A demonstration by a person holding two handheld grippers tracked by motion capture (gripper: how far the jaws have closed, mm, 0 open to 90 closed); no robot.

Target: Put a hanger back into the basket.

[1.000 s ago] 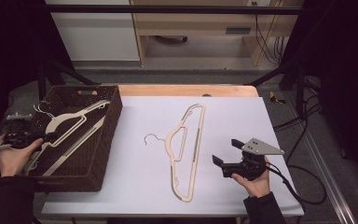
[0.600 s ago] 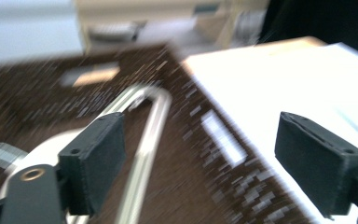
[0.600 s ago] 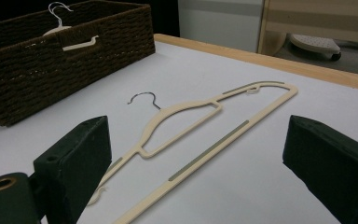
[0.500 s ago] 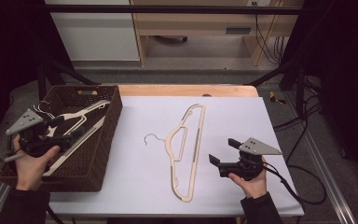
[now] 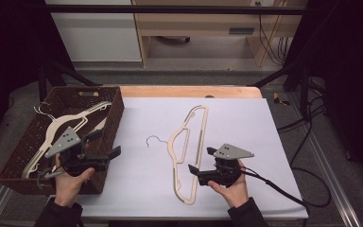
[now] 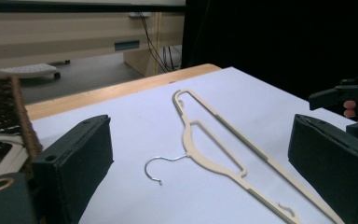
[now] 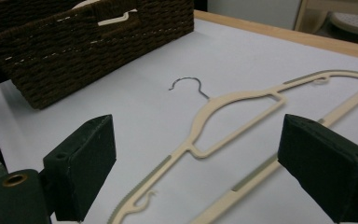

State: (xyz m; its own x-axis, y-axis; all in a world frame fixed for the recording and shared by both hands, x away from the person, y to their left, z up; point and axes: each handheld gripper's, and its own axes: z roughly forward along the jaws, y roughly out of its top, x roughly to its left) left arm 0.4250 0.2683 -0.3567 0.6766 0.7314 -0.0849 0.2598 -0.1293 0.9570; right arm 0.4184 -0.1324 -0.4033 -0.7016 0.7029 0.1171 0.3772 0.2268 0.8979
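**Left gripper swings in from the basket edge toward the hanger**

Since the earlier frames the left gripper has travelled from the far left edge of the high view, beyond the basket, to the basket's lower right corner, and its jaws have just been opening; nothing sits between them. They stand spread wide in the left gripper view, aimed across the white counter at the hanger. The right gripper has edged left as well and now sits just beside the hanger's lower right, at the lower middle of the high view. Its jaws are also spread wide and empty, and in the right gripper view the hanger's frame lies on the counter between and beyond them.

The cream hanger lies flat in the centre of the high view, its long bar running from lower centre up toward the top, its wire hook curling to the left. A second hanger of the same kind rests inside the brown basket at the left of the frame.
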